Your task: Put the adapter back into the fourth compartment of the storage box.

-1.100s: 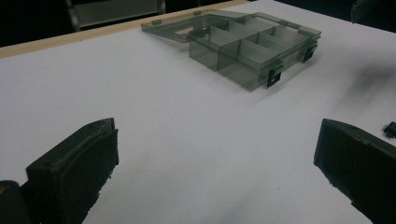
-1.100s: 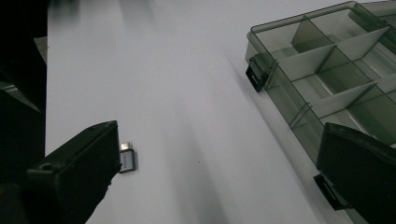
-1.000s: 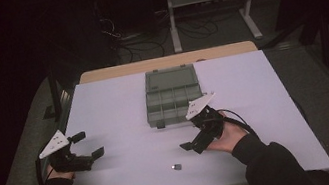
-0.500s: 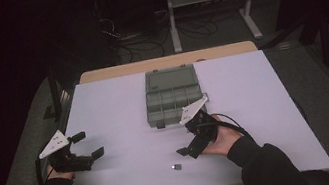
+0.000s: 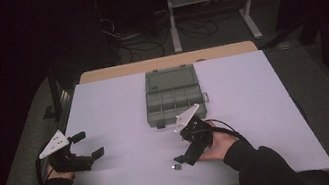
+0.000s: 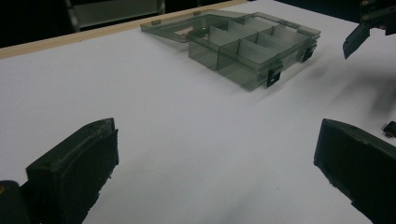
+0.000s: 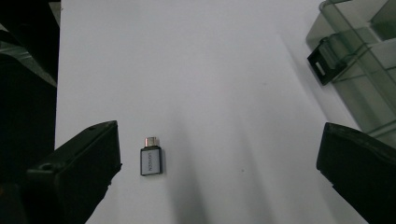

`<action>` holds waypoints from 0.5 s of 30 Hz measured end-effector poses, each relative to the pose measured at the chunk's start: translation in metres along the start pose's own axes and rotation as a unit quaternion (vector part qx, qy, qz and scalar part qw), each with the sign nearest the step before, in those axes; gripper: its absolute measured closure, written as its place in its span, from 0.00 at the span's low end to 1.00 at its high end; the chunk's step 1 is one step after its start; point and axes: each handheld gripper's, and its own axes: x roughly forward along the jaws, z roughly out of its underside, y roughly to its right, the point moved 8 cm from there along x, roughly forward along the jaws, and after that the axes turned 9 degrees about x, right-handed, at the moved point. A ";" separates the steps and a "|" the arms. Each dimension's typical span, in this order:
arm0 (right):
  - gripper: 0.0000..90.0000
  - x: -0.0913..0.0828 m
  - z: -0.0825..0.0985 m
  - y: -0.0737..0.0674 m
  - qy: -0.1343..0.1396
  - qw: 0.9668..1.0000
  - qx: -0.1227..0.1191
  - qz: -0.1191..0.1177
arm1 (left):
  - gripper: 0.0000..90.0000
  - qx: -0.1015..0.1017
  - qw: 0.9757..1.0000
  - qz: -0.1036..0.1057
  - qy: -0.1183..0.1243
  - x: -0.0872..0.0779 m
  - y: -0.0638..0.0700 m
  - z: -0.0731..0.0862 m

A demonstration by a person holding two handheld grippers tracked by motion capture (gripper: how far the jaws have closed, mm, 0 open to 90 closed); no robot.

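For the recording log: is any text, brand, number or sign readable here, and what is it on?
Small adapter: a line of dark print runs along its pale label, too small and blurred to read.
Organizer box: no text visible.
Right gripper and left gripper: no markings legible.

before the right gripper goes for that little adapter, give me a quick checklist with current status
1. Right gripper jaws open: ok, spread wide in the right gripper view.
2. Adapter between the jaws: not ok yet, it lies flat close to one jaw, far off centre.
3. Adapter free of clutter: ok, bare white table all around it.
4. Organizer box ready to receive: ok, lid open, compartments look empty.
5. Left gripper out of the way: ok, open and well off to the side.
6. Which way the adapter's plug should face for a grasp: cannot tell.
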 end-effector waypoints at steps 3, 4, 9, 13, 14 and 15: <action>0.00 0.001 0.000 -0.001 -0.001 1.000 -0.002 -0.001 | 0.00 0.000 1.000 0.000 0.000 0.000 0.000 0.000; 0.00 0.002 0.000 -0.001 -0.003 1.000 -0.004 -0.003 | 0.00 0.000 1.000 0.000 0.000 0.000 0.000 0.000; 0.00 0.007 0.002 -0.005 -0.012 1.000 -0.009 -0.007 | 0.00 0.001 1.000 0.000 0.000 0.000 0.000 0.000; 0.00 0.009 0.003 -0.008 -0.017 1.000 -0.012 -0.010 | 0.00 0.001 1.000 0.000 0.000 0.000 0.000 0.000; 0.00 0.010 0.004 -0.009 -0.018 1.000 -0.013 -0.011 | 0.00 0.001 1.000 0.000 -0.001 0.000 0.000 0.000; 0.00 0.011 0.004 -0.010 -0.020 1.000 -0.014 -0.012 | 0.00 0.001 1.000 0.000 -0.001 0.000 0.000 0.000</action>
